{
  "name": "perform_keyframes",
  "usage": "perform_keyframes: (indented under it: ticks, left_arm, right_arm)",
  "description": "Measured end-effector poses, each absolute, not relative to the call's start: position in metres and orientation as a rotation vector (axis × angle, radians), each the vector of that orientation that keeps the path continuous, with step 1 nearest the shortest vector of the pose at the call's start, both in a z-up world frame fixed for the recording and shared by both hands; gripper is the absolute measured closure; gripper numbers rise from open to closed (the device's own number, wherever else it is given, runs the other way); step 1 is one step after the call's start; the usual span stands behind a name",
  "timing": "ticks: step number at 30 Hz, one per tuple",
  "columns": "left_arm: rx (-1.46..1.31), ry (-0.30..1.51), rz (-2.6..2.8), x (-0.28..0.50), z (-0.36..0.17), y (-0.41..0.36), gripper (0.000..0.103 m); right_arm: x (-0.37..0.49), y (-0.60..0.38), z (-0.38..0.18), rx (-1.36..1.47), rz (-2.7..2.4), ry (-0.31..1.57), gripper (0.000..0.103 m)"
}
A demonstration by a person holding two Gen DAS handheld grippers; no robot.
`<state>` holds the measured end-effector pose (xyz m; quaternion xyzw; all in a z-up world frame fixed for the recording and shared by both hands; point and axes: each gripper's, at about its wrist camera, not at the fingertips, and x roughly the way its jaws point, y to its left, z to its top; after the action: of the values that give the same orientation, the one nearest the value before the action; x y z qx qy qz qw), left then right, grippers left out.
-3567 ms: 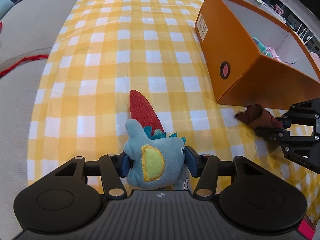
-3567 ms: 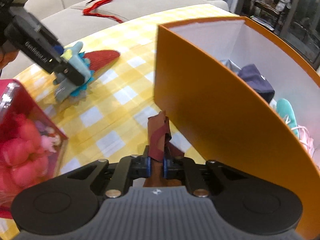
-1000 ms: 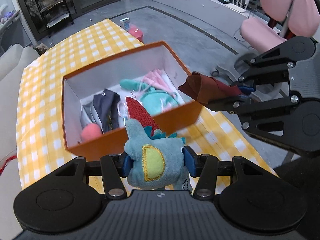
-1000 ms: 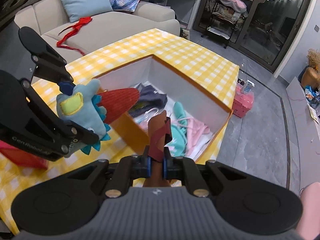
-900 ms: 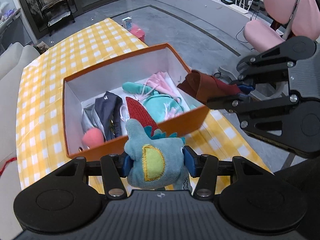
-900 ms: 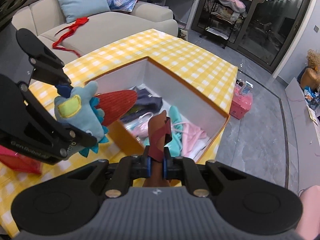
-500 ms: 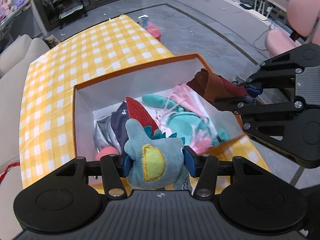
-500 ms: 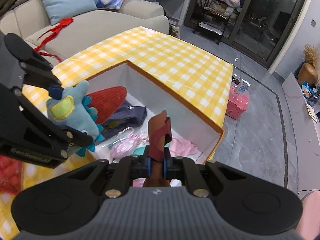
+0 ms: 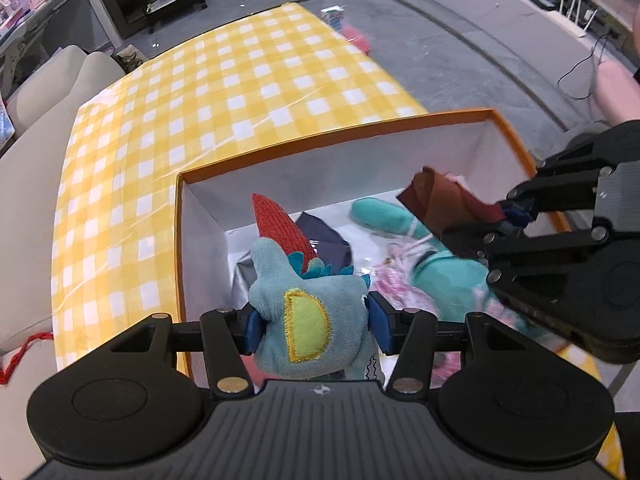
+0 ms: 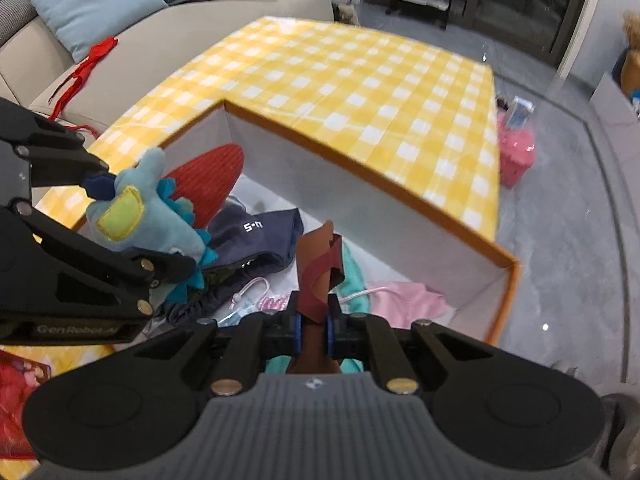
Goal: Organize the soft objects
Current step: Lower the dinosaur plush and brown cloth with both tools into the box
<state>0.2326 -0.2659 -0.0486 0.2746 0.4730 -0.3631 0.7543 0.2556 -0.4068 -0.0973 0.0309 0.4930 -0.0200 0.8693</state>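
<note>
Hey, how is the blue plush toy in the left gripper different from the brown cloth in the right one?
The blue plush toy is stuffed and bulky, so the left gripper holds it with jaws set wide; the brown cloth is thin and folded, pinched in the nearly closed right gripper. The toy is multicoloured, with a yellow patch and red tail; the cloth is plain brown. Both hang above the open orange box.

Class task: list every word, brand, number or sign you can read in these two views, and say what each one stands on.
"GenRobot.AI": on the side of the left gripper, right wrist view.
"S-U" or similar: white print on the navy garment in the orange box; uncertain.
Small round emblems on both gripper bodies: too small to read.
</note>
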Motion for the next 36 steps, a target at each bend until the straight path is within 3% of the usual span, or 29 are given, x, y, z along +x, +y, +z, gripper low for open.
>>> perform_keyframes:
  ticks: [36]
  left_arm:
    - [0.851,1.041,-0.700,0.279,-0.140,-0.304,0.042]
  right_arm:
    - [0.327,-0.415,-0.179,0.096,-0.030,1.122,0.093]
